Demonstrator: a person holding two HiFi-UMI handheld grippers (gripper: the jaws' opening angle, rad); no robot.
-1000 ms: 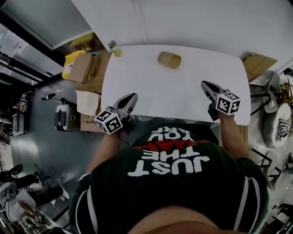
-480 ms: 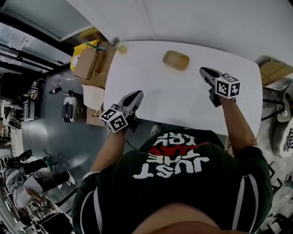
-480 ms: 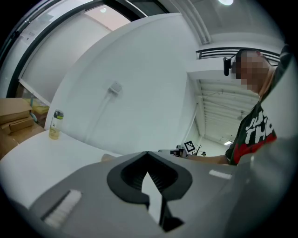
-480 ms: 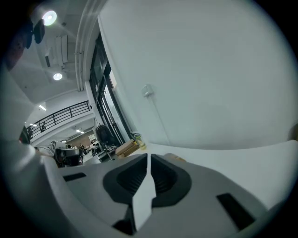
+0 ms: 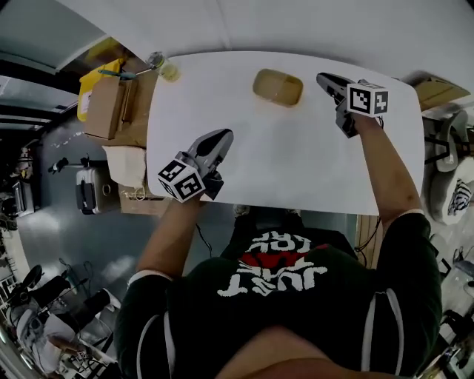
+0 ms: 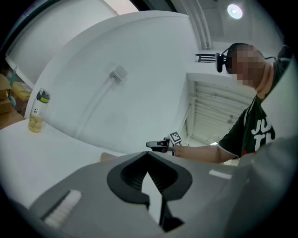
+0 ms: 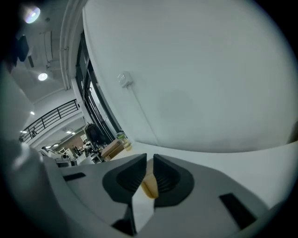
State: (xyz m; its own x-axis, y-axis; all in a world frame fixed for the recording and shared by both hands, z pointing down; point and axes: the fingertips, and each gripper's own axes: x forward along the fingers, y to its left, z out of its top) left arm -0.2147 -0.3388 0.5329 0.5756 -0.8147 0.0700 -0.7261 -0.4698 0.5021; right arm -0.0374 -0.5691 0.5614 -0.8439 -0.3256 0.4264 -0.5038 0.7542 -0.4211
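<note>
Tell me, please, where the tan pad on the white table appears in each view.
Head view: the tan pad lies top centre on the table, left of the right gripper.
Left gripper view: only a tan sliver, low and left of centre.
Right gripper view: it shows through the gap between the parted jaws.
Shared landmark: the bottle.

- My white desk (image 5: 296, 163) stands against a white wall (image 5: 311, 22).
- A small bottle (image 5: 169, 71) of yellowish liquid stands upright at the desk's far left corner.
- Cardboard boxes (image 5: 107, 111) sit just beside the desk's left edge, with a yellow box (image 5: 95, 72) touching them.
- A grey case (image 5: 87, 190) stands on the floor, further left.
</note>
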